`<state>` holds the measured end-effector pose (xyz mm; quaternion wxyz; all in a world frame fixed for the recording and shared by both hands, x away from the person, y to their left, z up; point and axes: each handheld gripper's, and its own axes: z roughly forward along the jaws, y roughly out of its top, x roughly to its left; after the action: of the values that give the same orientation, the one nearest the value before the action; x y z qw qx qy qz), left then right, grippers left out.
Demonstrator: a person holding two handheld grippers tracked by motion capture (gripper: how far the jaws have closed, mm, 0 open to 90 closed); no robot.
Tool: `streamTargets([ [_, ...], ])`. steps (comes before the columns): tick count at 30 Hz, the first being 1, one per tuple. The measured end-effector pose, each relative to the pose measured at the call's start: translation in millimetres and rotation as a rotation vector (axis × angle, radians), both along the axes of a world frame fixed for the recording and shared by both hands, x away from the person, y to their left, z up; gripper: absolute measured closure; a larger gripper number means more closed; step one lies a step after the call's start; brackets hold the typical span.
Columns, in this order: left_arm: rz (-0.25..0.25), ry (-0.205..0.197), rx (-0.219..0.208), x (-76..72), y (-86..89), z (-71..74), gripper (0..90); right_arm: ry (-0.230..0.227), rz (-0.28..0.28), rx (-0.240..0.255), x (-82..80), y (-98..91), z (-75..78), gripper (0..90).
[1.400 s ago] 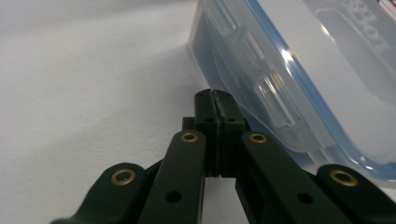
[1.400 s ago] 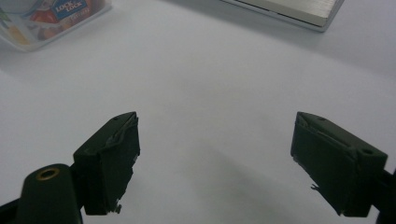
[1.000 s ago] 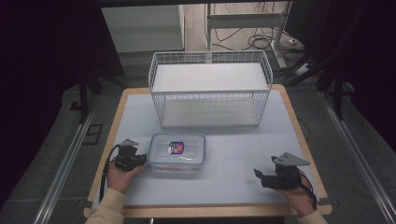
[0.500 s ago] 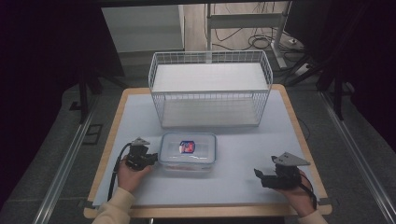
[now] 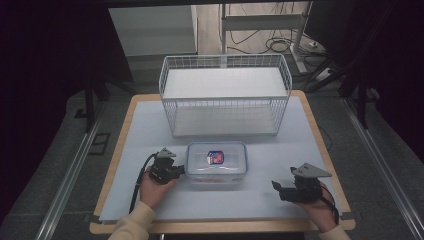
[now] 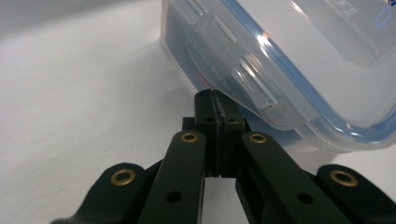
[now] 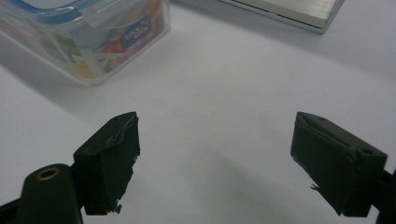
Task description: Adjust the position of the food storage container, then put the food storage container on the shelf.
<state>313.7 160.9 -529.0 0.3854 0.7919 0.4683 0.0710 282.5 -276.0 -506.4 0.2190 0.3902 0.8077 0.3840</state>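
On a white-topped bench [image 5: 150,125], the left gripper [image 5: 176,171], fingers pressed together and empty, has nudged the plastic container [image 5: 216,163] rightward to centre, before the wire basket [image 5: 225,95]; the right gripper [image 5: 278,186] waits wide open.

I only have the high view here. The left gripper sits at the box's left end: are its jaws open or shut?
Observer: Shut. In the left gripper view the left gripper has its pads together, tips at the box wall under a lid latch.
Operator: Anything between the pads?
Observer: Nothing visible.
Operator: And the right one?
Observer: The right gripper is open, with bare table between its jaws; the box lies ahead of it, apart.
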Motion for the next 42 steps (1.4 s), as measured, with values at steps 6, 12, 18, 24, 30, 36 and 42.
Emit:
streamTargets([
  [6,0.000,0.001,-0.006,1.2,1.0,-0.1,90.0,0.001,0.001,0.001,0.0,-0.1,-0.1,15.7],
  [12,0.072,-0.020,-0.079,-4.1,23.4,8.2,89.0,-0.003,-0.001,0.032,-1.0,-2.2,2.5,15.7],
  [18,0.088,-0.045,-0.104,-14.8,33.9,16.4,86.8,-0.003,0.002,0.037,-0.8,-2.8,2.7,15.7],
  [24,0.103,-0.050,-0.114,-22.2,46.0,20.3,79.1,-0.002,0.009,0.027,-1.0,-1.7,1.7,15.7],
  [30,0.146,-0.053,-0.141,-22.8,49.2,25.0,46.9,0.001,0.009,0.042,-0.6,-2.3,2.0,15.7],
  [36,0.151,-0.040,-0.187,-24.4,48.1,30.8,28.7,0.008,0.034,0.081,-1.2,-1.8,3.8,14.9],
  [42,0.128,-0.009,-0.220,-22.8,42.8,31.7,20.2,0.026,0.080,0.122,0.4,4.7,8.7,14.7],
])
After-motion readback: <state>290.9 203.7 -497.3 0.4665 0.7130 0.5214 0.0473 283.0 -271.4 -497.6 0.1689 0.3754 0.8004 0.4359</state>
